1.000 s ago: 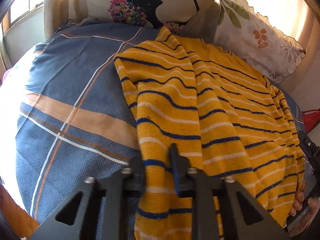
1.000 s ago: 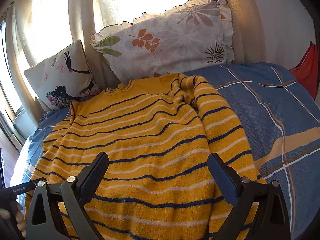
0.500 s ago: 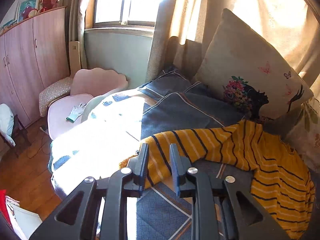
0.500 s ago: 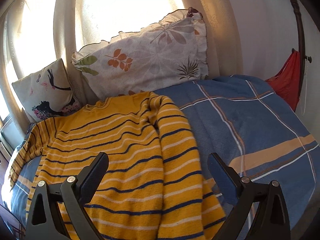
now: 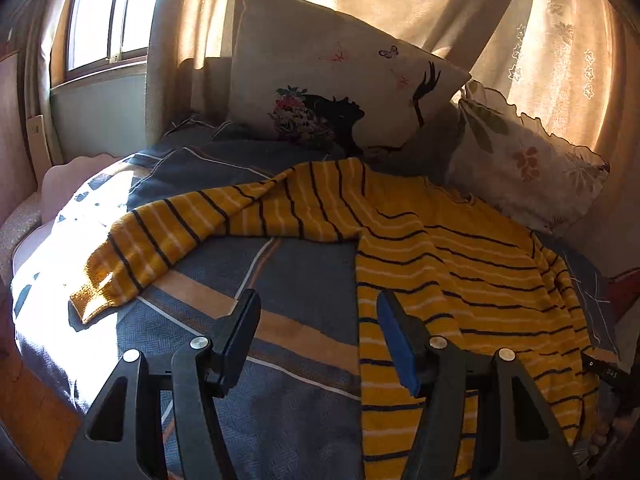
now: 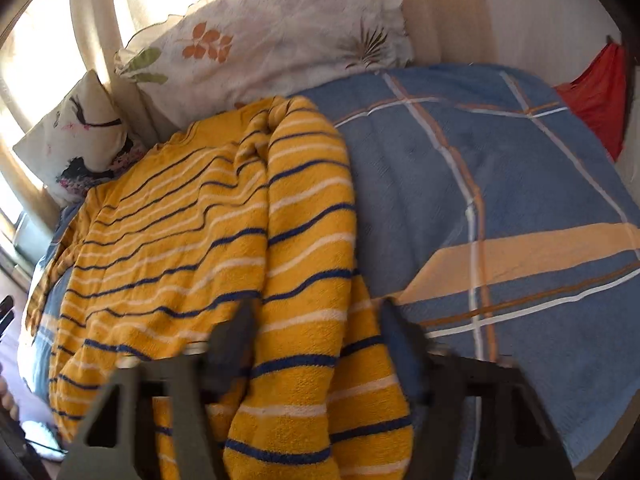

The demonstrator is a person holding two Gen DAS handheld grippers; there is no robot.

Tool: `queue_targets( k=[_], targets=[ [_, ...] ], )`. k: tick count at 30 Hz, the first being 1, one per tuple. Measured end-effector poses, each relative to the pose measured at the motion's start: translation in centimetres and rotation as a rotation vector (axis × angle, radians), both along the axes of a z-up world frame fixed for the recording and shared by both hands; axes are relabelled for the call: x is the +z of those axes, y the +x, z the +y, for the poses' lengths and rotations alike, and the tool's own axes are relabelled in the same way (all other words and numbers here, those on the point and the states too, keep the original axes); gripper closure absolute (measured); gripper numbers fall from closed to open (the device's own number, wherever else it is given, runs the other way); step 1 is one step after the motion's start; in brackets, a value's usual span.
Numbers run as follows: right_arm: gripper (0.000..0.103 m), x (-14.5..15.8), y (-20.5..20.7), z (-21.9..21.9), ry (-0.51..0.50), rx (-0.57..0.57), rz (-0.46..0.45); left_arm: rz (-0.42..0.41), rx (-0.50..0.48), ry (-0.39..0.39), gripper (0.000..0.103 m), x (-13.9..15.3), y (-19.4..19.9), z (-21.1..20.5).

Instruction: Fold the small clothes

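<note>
A yellow sweater [image 5: 452, 264] with navy and white stripes lies on the blue plaid bedspread [image 5: 304, 280]. Its left sleeve [image 5: 168, 240] is spread out to the left, cuff in sunlight. My left gripper [image 5: 316, 320] is open and empty above the bedspread, beside the sweater's left edge. In the right wrist view the sweater [image 6: 168, 240] has its right sleeve [image 6: 312, 280] folded over the body. My right gripper [image 6: 316, 336] is open with the sleeve between its blurred fingers.
Two pillows lean against the curtain at the head of the bed: one with a woman's silhouette [image 5: 340, 96], one with leaves [image 6: 272, 32]. A red bag [image 6: 596, 92] hangs at the far right. The bed's left edge drops to a wooden floor [image 5: 24, 408].
My left gripper has let go of the left sleeve, opened and drawn back; the sleeve now lies spread out. My right gripper has moved down over the folded right sleeve.
</note>
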State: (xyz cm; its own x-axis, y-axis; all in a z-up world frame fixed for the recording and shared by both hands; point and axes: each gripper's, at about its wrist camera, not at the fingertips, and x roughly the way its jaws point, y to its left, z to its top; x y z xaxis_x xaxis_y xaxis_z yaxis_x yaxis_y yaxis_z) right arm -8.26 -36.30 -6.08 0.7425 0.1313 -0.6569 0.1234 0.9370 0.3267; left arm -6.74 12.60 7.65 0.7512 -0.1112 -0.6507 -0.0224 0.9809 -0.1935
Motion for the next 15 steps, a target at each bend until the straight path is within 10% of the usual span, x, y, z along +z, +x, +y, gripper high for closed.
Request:
queue_targets(
  k=[3,9,11,13,15],
  targets=[
    [0.090,1.1,-0.1,-2.2,0.024,-0.014,-0.032,0.015,-0.022,-0.013,0.043,-0.3,-0.2,-0.4],
    [0.094,4.9,0.2,-8.3,-0.433,-0.487,-0.045,0.086,-0.055,-0.049,0.043,-2.3,-0.2,-0.8],
    [0.094,5.2,-0.6,-8.8,-0.334,-0.445,-0.051,0.110,-0.075,-0.056,0.043,-3.1,-0.7,-1.2],
    [0.069,4.9,-2.1,-7.6,-0.110,-0.238,-0.112,0.129,-0.086,-0.056,0.043,-3.8,-1.2,-1.4],
    [0.023,3.9,-2.7,-5.0,-0.046,-0.092,-0.102,0.142,-0.096,-0.071,0.043,-4.4,-1.5,-1.4]
  ],
)
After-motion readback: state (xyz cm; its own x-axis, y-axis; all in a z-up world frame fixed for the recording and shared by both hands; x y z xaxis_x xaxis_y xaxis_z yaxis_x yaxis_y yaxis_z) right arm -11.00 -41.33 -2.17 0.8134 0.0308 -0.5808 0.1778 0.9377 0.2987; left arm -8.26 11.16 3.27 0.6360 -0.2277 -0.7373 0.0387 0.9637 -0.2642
